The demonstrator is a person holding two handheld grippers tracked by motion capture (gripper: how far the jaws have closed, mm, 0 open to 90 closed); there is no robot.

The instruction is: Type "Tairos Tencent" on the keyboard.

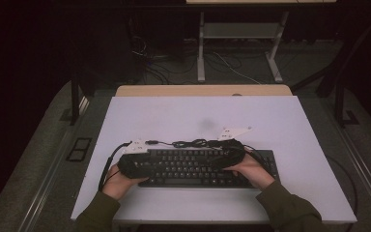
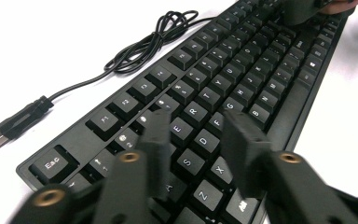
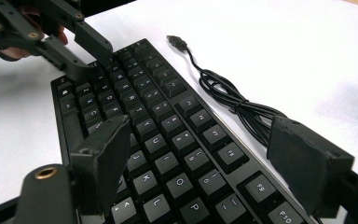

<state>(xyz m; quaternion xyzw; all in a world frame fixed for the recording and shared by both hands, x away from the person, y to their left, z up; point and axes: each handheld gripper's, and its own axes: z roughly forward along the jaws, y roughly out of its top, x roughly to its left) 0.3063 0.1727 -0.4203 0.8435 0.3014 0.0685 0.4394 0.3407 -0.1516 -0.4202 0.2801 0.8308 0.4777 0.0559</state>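
1. The left gripper (image 1: 136, 164) hovers over the left end of the keyboard (image 1: 193, 166), which lies flat along the near half of the white tabletop (image 1: 270, 121); in the left gripper view its jaws stand partly spread above the letter keys near E, D and F, with nothing pinched between them; the left hand (image 1: 118, 182) holds it low, forearm coming in from the near edge, jaws pointing along the key rows toward the right.

2. The keyboard looks like a rigid, flat plastic slab, fairly light but long; I judge it stiff enough to lift by its two short ends at once, one gripper at each; the keycaps give and could pop off, so the bare frame edge is the safer hold; a pinch on one end alone would likely let it sag or twist out.

3. Its cable (image 1: 188, 143) lies loosely coiled on the tabletop just behind the keyboard, ending in a USB plug (image 2: 9, 125); limp and light, it will trail and may snag.

4. The right gripper (image 1: 232, 153) sits over the right part of the keyboard; its jaws are spread wide over the keys around O, P and the number row, holding nothing; the right hand (image 1: 251, 170) rests at the keyboard's near edge, jaws aimed leftward toward the other gripper.
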